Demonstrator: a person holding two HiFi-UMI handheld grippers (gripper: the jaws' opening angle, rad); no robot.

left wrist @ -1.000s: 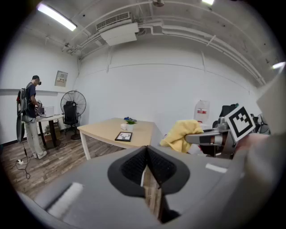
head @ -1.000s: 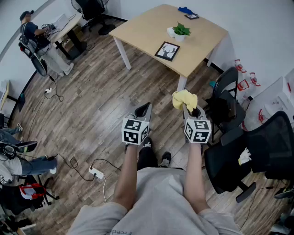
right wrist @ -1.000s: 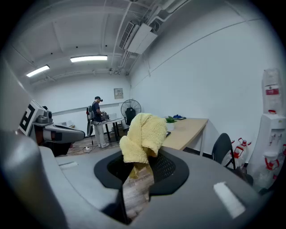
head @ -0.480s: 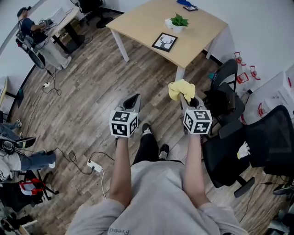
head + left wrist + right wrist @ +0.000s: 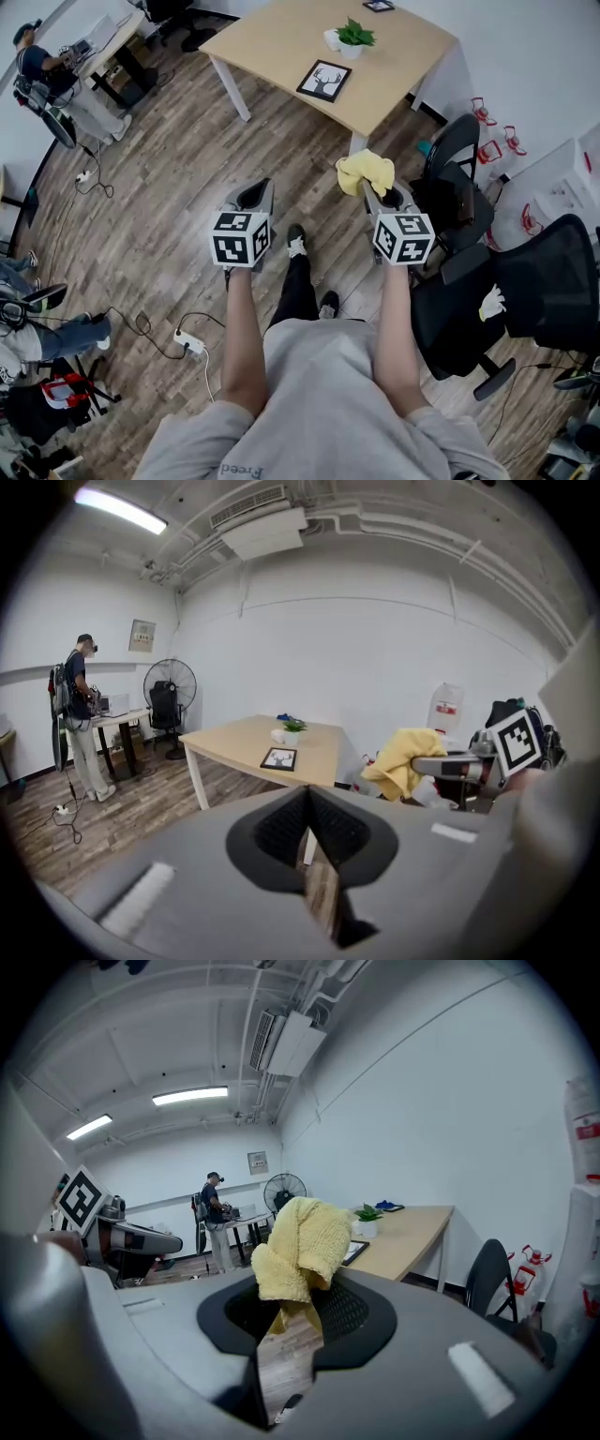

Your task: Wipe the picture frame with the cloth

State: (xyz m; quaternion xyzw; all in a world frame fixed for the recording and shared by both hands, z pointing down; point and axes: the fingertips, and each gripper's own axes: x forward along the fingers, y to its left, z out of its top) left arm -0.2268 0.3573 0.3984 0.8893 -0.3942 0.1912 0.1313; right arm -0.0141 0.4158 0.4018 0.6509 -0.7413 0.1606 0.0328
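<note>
Right gripper view: cloth [image 5: 300, 1237] between jaws; head view: distant picture frame [image 5: 324, 82]

Yellow cloth [image 5: 364, 172], black picture frame [image 5: 323, 81], tan table [image 5: 281, 42].

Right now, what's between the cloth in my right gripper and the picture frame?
In the head view, only bare floor and the table edge lie between the cloth and the picture frame.

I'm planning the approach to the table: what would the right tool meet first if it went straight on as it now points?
Likely the table's near edge, by the frame; only floor lies before it. The cloth in the right tool hides the exact line.
</note>
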